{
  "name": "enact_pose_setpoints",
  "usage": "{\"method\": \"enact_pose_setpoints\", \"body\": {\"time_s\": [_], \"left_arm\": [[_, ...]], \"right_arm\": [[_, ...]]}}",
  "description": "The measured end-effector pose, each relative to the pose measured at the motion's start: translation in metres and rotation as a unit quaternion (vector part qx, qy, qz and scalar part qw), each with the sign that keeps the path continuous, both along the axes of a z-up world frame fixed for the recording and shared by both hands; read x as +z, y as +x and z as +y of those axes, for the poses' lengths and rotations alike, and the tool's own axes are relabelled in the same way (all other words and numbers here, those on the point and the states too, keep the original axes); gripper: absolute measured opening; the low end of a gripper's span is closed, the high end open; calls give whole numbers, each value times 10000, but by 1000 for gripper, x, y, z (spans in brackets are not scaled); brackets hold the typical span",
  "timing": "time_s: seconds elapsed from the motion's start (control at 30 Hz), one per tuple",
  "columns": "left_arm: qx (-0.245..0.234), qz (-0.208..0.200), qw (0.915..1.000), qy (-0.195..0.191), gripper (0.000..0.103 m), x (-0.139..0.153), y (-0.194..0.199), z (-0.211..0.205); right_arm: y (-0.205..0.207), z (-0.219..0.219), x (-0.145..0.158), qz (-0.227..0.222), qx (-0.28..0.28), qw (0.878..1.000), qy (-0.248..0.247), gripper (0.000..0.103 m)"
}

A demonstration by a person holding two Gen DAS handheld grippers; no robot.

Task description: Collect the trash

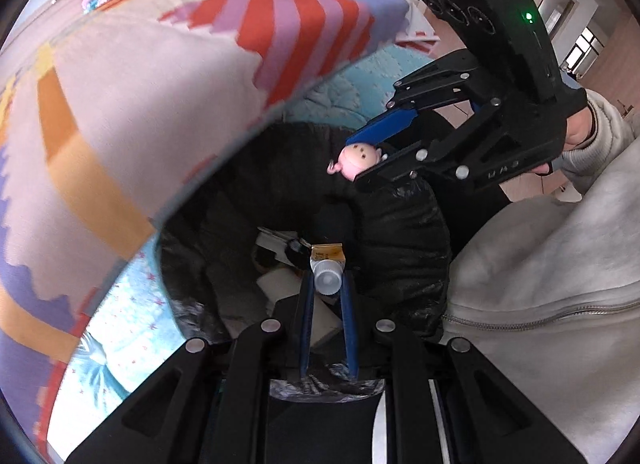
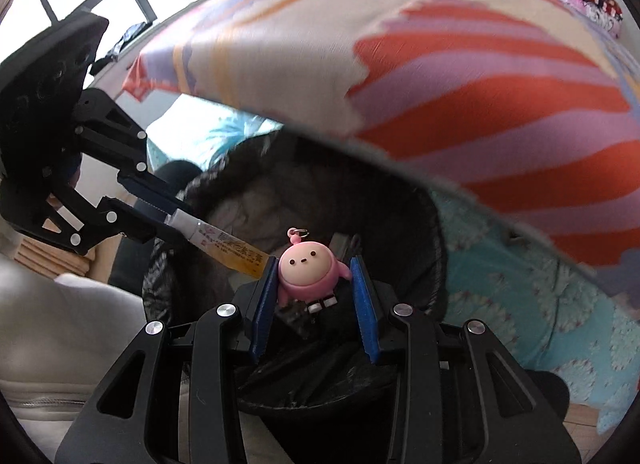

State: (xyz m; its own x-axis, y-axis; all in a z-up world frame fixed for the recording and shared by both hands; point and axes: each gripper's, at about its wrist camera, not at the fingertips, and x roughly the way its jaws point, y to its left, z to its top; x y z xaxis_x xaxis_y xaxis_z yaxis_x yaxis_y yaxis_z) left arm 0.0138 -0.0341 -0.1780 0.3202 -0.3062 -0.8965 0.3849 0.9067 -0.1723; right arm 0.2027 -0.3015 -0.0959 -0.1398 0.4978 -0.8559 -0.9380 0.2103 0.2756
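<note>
Left gripper [image 1: 328, 284] clamps tube [image 1: 327, 270] above bin [image 1: 404, 232]; right gripper [image 2: 316, 284], half-open, touches pink keychain figure [image 2: 307, 270] above bin.

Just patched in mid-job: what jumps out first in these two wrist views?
The pink keychain figure sits between the right gripper fingers, over the black-lined trash bin. The left gripper pinches a white-capped orange tube above the same bin. A bright striped blanket hangs just behind the bin.
</note>
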Motion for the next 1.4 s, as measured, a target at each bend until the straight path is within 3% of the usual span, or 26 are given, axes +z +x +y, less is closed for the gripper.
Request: {"method": "enact_pose_setpoints", "body": {"time_s": [0.13,0.2,0.57,0.63,0.67,0.7,0.87,1.03,1.2,1.4], "left_arm": [[-63,65,9999,58,13,-6,1,-7],[-50,70,9999,109,14,-7,0,-10],[340,20,9994,18,16,-5,1,-8],[425,-4,9991,16,30,-3,1,-6],[477,-63,9988,14,50,-1,0,-6],[532,-137,9985,2,59,3,0,-6],[738,-392,9964,-159,60,23,-5,-3],[1091,-529,9920,-341,60,41,-11,3],[1415,-772,9859,-441,80,61,-19,2],[1815,-1022,9767,-514,94,80,-27,0]], "right_arm": [[-6,0,-3,41,19,10000,-12,38],[-5,-1,-1,83,-62,9999,46,56],[5,-2,15,89,-164,9996,206,56],[5,-2,19,60,-159,9995,249,56],[6,-2,21,52,-163,9995,279,56],[6,-2,23,45,-173,9994,291,59],[7,-4,35,2,-181,9992,356,60],[6,-9,57,-134,-119,9988,461,71],[2,-15,77,-187,-67,9985,504,82],[-10,-20,88,-112,-72,9989,456,93]]}}
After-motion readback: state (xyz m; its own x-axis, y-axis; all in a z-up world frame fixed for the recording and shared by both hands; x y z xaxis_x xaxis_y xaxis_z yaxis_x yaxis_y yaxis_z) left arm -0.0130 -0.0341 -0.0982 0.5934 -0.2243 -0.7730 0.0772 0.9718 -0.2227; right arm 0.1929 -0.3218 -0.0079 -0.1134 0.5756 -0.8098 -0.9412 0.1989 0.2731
